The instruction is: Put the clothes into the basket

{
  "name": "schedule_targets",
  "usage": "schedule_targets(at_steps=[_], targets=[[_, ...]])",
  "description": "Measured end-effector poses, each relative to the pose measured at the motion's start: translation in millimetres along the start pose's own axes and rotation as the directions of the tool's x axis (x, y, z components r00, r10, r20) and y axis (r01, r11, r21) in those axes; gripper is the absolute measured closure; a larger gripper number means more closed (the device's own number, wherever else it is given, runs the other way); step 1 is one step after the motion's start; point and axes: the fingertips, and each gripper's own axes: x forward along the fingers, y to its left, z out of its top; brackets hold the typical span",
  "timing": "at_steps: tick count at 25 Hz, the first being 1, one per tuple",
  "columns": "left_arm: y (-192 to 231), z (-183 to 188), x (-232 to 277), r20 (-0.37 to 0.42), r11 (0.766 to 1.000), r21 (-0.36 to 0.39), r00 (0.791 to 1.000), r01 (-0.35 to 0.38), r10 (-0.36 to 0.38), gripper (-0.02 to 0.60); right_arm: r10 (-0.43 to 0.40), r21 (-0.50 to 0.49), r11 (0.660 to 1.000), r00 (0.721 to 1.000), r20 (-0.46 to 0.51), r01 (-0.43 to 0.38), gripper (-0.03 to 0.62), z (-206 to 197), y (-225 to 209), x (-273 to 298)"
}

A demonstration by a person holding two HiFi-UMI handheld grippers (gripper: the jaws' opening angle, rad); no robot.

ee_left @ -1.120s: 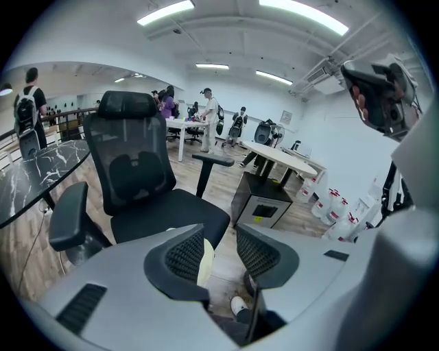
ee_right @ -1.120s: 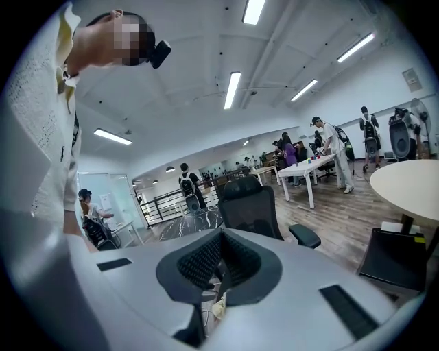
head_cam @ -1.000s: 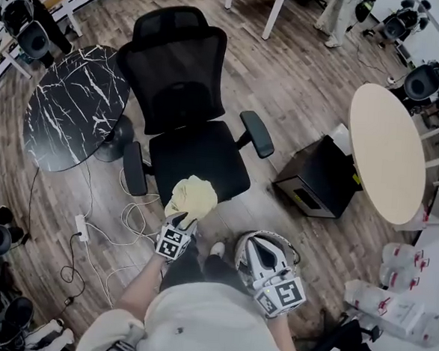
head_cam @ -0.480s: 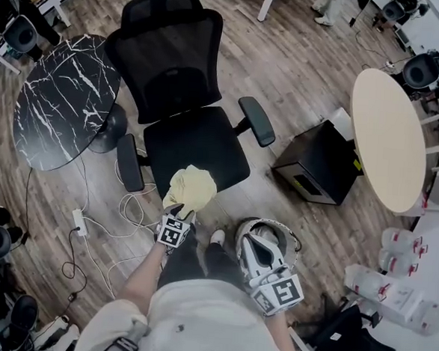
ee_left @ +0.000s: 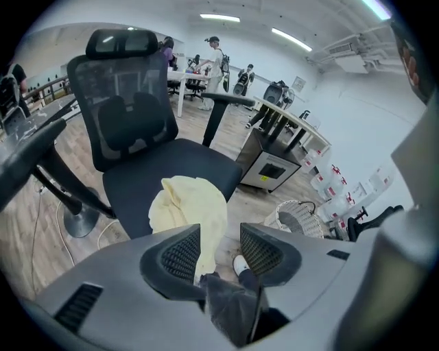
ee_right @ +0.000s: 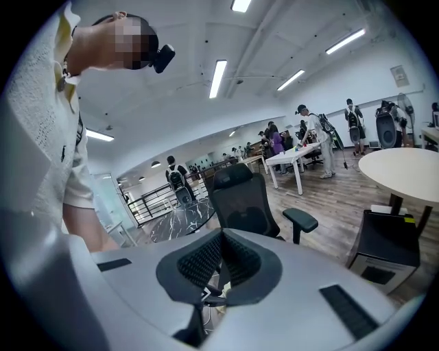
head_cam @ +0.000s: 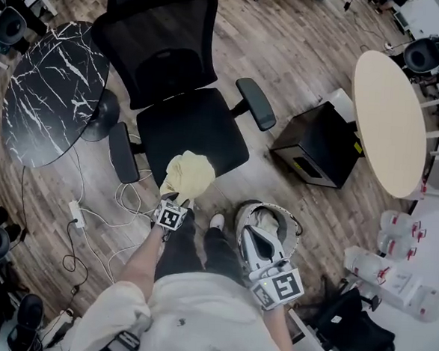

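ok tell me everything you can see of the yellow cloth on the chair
The yellow cloth is soft, pale-yellow fabric, crumpled into loose folds. It lies on the front edge of the black chair seat and drapes down over it. Its lower end hangs between the jaws of the left gripper, close by one pad. The jaws have just been opening and stand apart, not pinching it.

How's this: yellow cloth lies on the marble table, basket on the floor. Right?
No: the cloth lies on the chair seat, hanging over its front edge. Basket on the floor is right. The left gripper view shows it.
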Motion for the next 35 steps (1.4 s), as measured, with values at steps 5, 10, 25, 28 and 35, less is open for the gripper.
schedule_targets(at_steps=[5, 10, 25, 28, 35], targets=[[25.7, -15.0, 17.2, -0.074, 0.999, -0.024, 0.997, -0.03, 0.028, 0.384, -0.02, 0.016, 1.0, 1.0, -0.006, 0.02, 0.585, -5.9, -0.2, 9.7], [42.6, -21.8, 33.2, -0.1, 0.997, -0.075, 0.995, -0.028, 0.02, 0.35, -0.051, 0.055, 0.997, 0.998, -0.028, 0.053, 0.585, -19.1, -6.8, 18.9], [73.6, -3.6, 91.1, -0.029, 0.998, -0.047, 0.999, -0.041, 0.039, 0.287, -0.109, 0.115, 0.987, 0.992, -0.07, 0.117, 0.585, -63.3, -14.0, 43.1], [79.8, -0.2, 102.4, -0.032, 0.997, -0.065, 0.999, -0.045, 0.043, 0.277, -0.123, 0.127, 0.983, 0.989, -0.077, 0.132, 0.585, -70.4, -18.0, 46.3], [97.3, -1.7, 126.9, -0.037, 0.994, -0.088, 0.998, -0.06, 0.056, 0.259, -0.146, 0.152, 0.976, 0.985, -0.092, 0.158, 0.585, -87.0, -25.7, 57.5]])
